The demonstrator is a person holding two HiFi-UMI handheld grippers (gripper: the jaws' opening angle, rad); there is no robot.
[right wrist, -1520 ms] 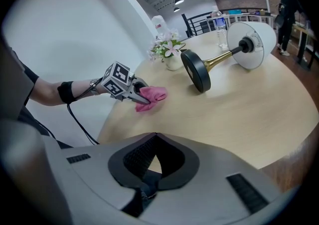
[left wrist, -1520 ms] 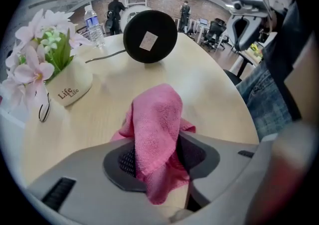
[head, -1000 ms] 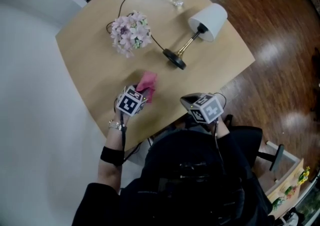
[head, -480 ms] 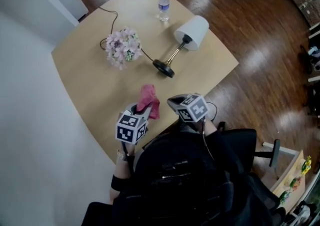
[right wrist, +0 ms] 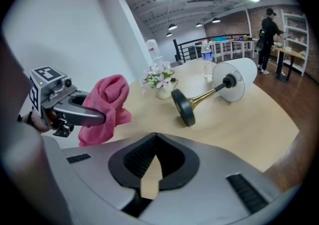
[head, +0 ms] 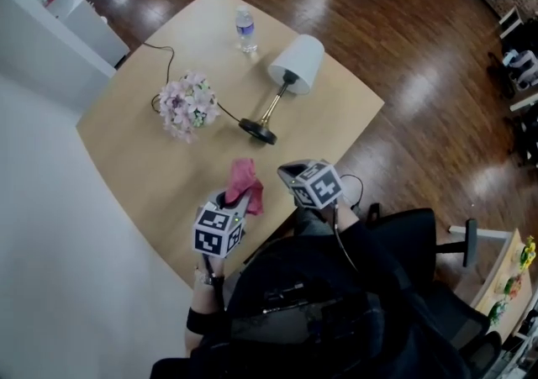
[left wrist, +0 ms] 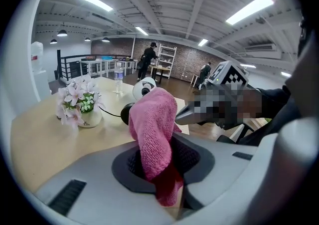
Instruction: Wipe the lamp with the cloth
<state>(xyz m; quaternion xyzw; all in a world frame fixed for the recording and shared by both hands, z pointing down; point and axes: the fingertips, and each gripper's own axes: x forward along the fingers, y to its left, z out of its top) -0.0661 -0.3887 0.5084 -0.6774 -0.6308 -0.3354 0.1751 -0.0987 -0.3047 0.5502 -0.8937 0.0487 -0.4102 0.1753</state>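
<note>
The lamp (head: 282, 87) lies on its side on the wooden table, with a white shade (head: 296, 62), a brass stem and a black base (head: 256, 131). My left gripper (head: 231, 201) is shut on a pink cloth (head: 244, 184), which it holds raised above the table's near edge. In the left gripper view the cloth (left wrist: 152, 134) bulges up out of the jaws and partly hides the lamp (left wrist: 142, 89). My right gripper (head: 290, 174) hovers just right of the cloth, shut and empty. The right gripper view has the lamp (right wrist: 219, 89) ahead and the cloth (right wrist: 107, 104) at the left.
A pot of pink flowers (head: 185, 106) stands left of the lamp, and a water bottle (head: 245, 30) stands at the far edge. The lamp's black cable (head: 160, 58) runs past the flowers. The table edge (head: 336, 159) is close to both grippers. People stand far off across the room.
My left gripper has lifted the pink cloth off the table and drawn it toward me. The right gripper has shifted a little toward the cloth. The lamp has not moved.
</note>
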